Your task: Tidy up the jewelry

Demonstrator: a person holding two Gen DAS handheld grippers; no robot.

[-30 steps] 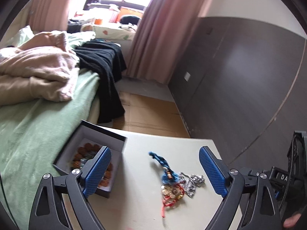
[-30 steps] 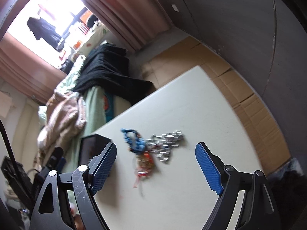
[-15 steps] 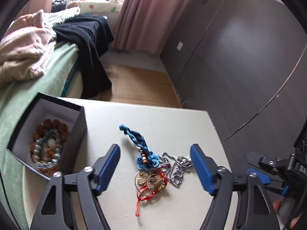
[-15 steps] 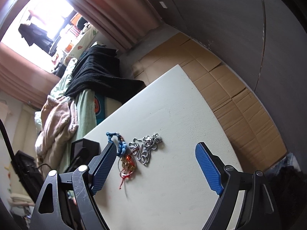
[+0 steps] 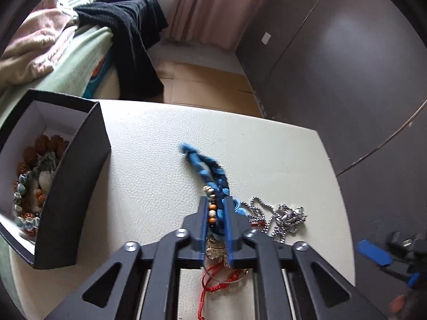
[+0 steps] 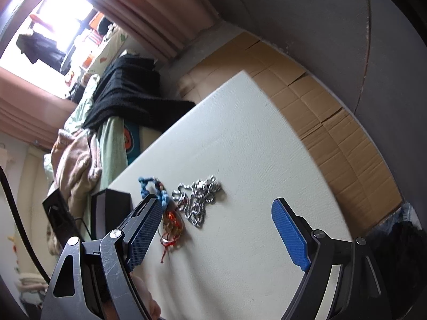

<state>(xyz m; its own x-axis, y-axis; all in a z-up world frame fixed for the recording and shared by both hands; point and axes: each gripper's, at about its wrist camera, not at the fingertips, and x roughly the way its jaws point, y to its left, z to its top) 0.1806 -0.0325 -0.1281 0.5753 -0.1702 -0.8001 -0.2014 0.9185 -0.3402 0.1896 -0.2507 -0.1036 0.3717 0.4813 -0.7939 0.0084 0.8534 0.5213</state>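
On the white table (image 5: 240, 146) lies a tangle of jewelry. My left gripper (image 5: 215, 202) points down into it. Its jaws are closing, and the pads press on the beaded end of a blue braided bracelet (image 5: 205, 164). Right of the pads lies a silver ball chain (image 5: 283, 216). A red cord bracelet (image 5: 213, 282) and a gold piece lie under the fingers. My right gripper (image 6: 216, 202) hovers open above the table, with the silver chain (image 6: 198, 200) and blue bracelet (image 6: 149, 184) just beyond its left finger. Nothing is between its pads.
An open black box (image 5: 77, 186) with bead bracelets (image 5: 34, 160) inside stands at the table's left edge. A bed (image 5: 66, 74) with blankets and a black cloth (image 5: 133, 34) lies beyond. Cardboard (image 6: 333, 122) covers the floor along the dark wall panels.
My left gripper came down onto the jewelry pile and its jaws went from wide to nearly together around the blue bracelet. The right gripper sank a little and stayed open.
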